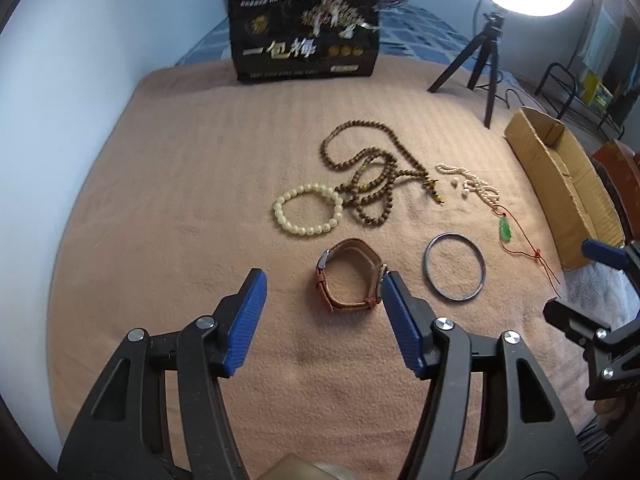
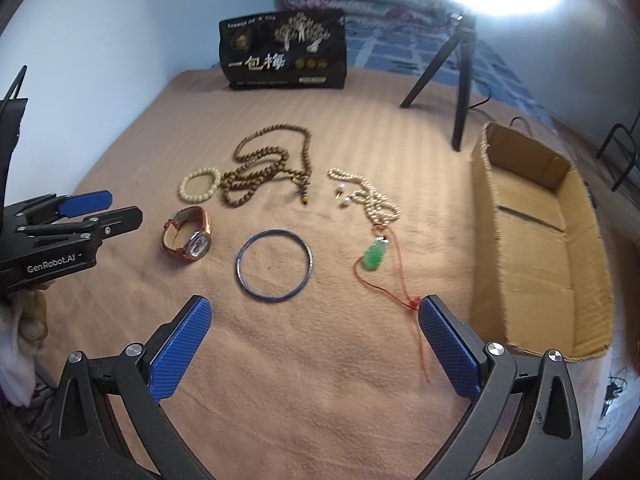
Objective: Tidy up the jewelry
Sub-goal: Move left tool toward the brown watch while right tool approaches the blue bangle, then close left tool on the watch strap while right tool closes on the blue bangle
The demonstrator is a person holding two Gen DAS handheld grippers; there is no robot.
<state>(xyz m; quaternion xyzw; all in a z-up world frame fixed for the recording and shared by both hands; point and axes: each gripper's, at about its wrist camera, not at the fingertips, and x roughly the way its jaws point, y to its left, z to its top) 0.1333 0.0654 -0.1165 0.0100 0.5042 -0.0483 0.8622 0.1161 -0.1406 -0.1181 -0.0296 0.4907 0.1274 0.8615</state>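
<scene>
Hovering above a pink-tan blanket (image 1: pixel 168 208), the left claw (image 1: pixel 324 296) pointed steeply down with its blue pads parted and nothing pressed between them. A brown-strapped wristwatch (image 1: pixel 350 274) lay on the blanket just beyond the tips, its case touching or just in front of the right-hand pad; contact could not be confirmed. The right claw (image 2: pixel 314 320) stood wide, empty, above bare blanket, with the knotted end of a red cord (image 2: pixel 412 304) just beside its right-hand pad.

The jewelry lay spread across the middle of the blanket:
- A cream bead bracelet (image 1: pixel 308 210) sat far of the watch, touching a long strand of brown wooden beads (image 1: pixel 370 172) heaped in loops.
- A thin metal bangle (image 2: pixel 274 266) lay flat, right of the watch and apart from it.
- A pearl strand (image 2: pixel 368 196) lay right of the wooden beads, with two small loose pearl pieces (image 2: pixel 342 196) beside it.
- A green pendant (image 2: pixel 374 258) on the red cord lay near of the pearl strand.

An open cardboard box (image 2: pixel 592 280) rested at the right edge of the blanket, nothing visible inside it. At the far edge stood a black printed bag (image 1: pixel 304 40), folded bedding behind it, and a black tripod (image 1: pixel 488 64) under a bright ring light.
</scene>
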